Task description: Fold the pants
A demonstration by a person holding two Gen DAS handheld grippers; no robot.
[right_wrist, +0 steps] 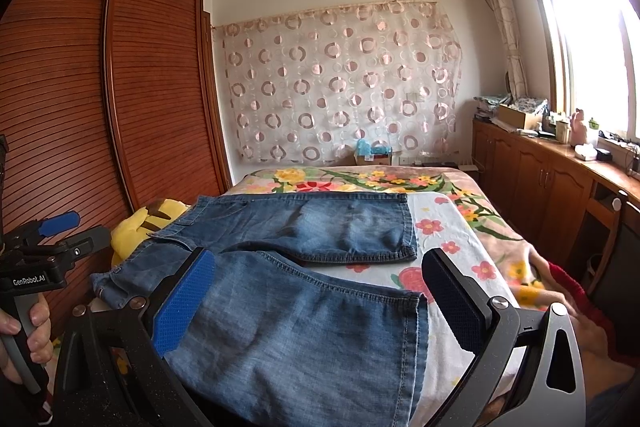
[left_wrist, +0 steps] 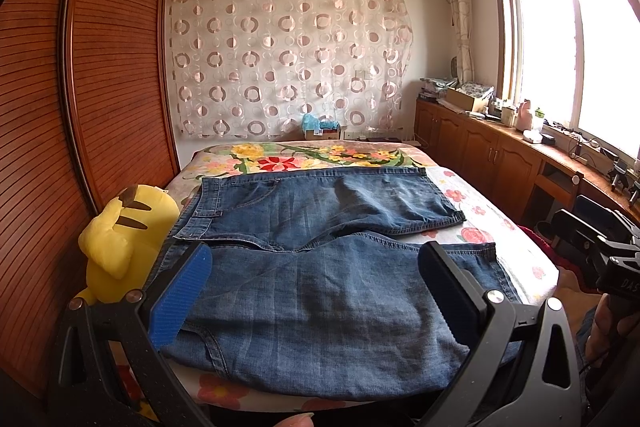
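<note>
L claw: left gripper [left_wrist: 316, 283] wide open, nothing held. Blue ribbed pad finger [left_wrist: 180, 297] on its L side, black pad finger [left_wrist: 448, 291] on its R side, both above the denim; contact w/ cloth can't tell.
R claw: right gripper [right_wrist: 320, 297] also spread wide, nothing between the fingers. Blue textured pad [right_wrist: 182, 301] over the near leg, black pad [right_wrist: 456, 301] off the cloth, over the sheet; touching or not can't tell.
Pants: blue denim jeans [left_wrist: 320, 291] lie flat on the bed, straight ahead of and under both claws. Waistband end to claws' L, hems to the R. Legs split in a V: near leg runs between L claw's fingers, far leg [right_wrist: 320, 223] lies beyond both claws, gap of sheet between the hems.
Bed: floral-print bed sheet [left_wrist: 472, 211] bare past the hems, R of L claw.
Toy: yellow plush toy w/ dark-tipped ears [left_wrist: 120, 231] just L of L claw's blue pad, at the waistband end, against the bed edge.
Cross-view: R claw's view shows the other tool far L, a hand [right_wrist: 24, 335] on its grey handle.
Wardrobe: brown slatted wooden wardrobe [left_wrist: 116, 67] well L of both claws.
</note>
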